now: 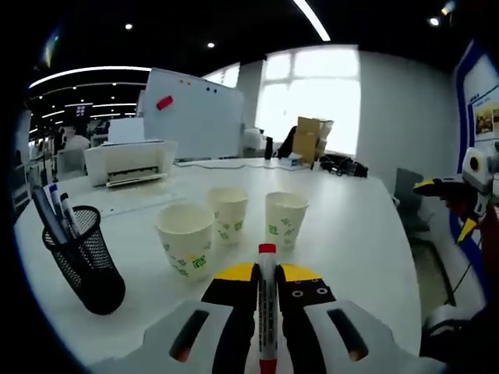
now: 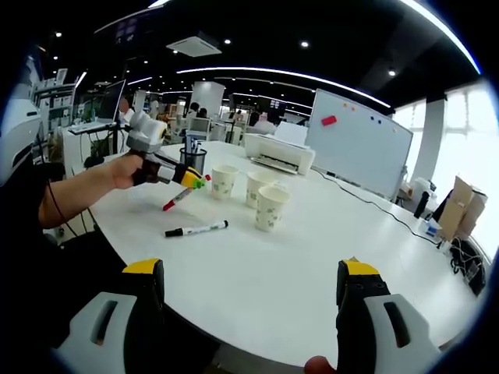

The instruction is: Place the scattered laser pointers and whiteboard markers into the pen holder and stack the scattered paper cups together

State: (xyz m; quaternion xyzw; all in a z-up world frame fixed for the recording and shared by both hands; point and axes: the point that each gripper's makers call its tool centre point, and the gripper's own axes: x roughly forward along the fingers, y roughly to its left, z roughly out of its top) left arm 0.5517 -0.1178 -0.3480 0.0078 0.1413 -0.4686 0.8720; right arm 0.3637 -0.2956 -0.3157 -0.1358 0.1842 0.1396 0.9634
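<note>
My left gripper is shut on a red-capped whiteboard marker, held above the white table; from the right gripper view the same left gripper and its marker hang over the table's left part. A black mesh pen holder with several pens stands at the left. Three paper cups stand apart ahead of the jaws. A black-capped marker lies on the table. My right gripper is open with nothing between its jaws.
A white printer and a whiteboard stand at the far side of the table. Cardboard boxes sit near the window. A person's hand and forearm hold the left gripper. The right gripper shows at the right edge.
</note>
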